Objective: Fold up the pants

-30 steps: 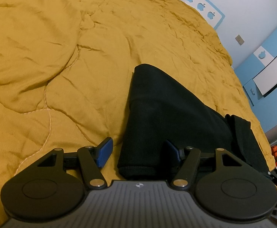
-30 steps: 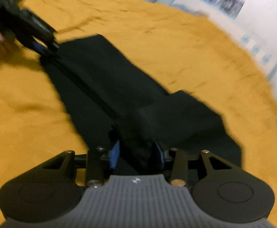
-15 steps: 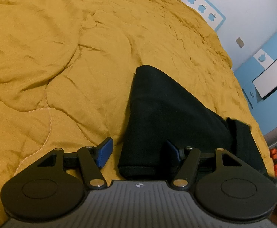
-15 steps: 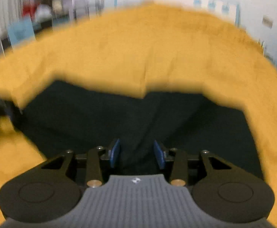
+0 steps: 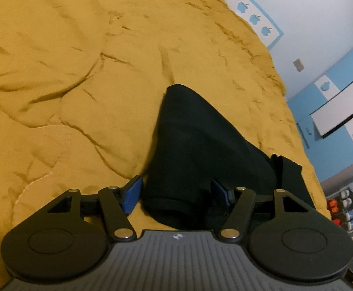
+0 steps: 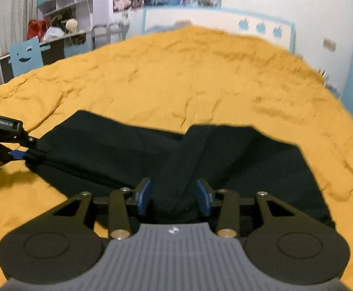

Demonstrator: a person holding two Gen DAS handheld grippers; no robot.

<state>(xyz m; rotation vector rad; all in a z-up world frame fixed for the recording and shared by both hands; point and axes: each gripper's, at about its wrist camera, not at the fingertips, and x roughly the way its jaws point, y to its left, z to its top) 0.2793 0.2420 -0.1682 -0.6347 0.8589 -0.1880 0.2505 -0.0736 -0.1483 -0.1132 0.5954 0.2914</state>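
Black pants lie on a yellow quilt. In the left wrist view my left gripper stands open over one narrow end of the pants. Its left pad is clear of the cloth and its right pad is over it. In the right wrist view the pants stretch from the left gripper at the left edge to my right gripper. A raised fold of black cloth fills the gap between the right gripper's blue pads. The jaws are starting to open but still hold it.
The quilt covers the whole bed. Beyond its far edge are a white wall with blue apple decals, blue cupboards and a shelf of small items. A blue chair and a desk stand far left.
The right wrist view has rolled level and swung, so the pants now run across it and the left gripper sits at the left edge. The left view barely shifted.
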